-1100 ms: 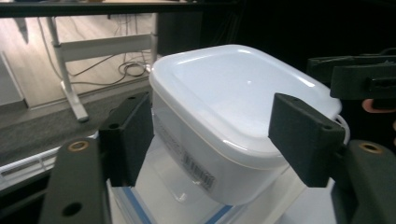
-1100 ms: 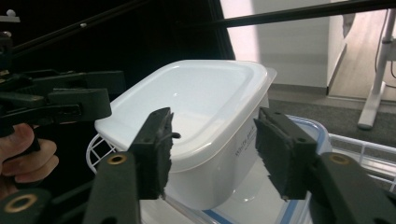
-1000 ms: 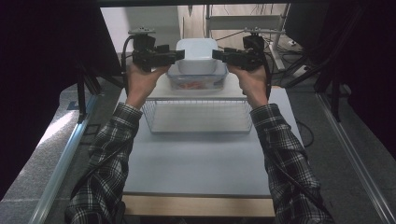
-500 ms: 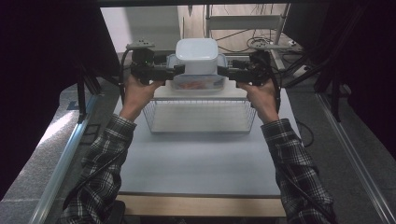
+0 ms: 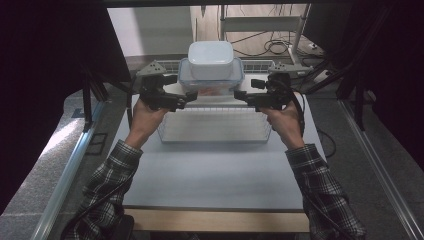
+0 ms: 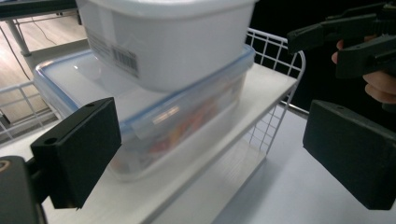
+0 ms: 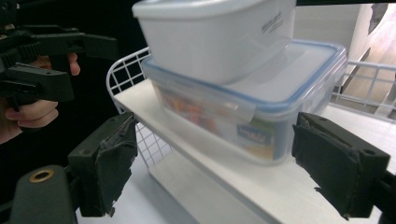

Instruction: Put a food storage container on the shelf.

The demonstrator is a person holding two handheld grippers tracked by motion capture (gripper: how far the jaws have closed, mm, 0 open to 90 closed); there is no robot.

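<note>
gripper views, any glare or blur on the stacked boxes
Left gripper view: a bright streak of glare on the clear box's lid, its contents smeared soft. Right gripper view: white box fairly sharp, backlit at the top right. High view: dark surroundings, boxes evenly lit.

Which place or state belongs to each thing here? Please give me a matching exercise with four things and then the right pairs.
Things:
1. white tub
2. clear box with blue-edged lid
3. white wire shelf
4. left gripper

Places or states:
A. stands on the grey table
B. sits on the shelf's top board, under another container
C. open, beside the boxes, holding nothing
D. stacked on top of a lid

Pairs: 1-D, 2-B, 3-A, 4-C
</note>
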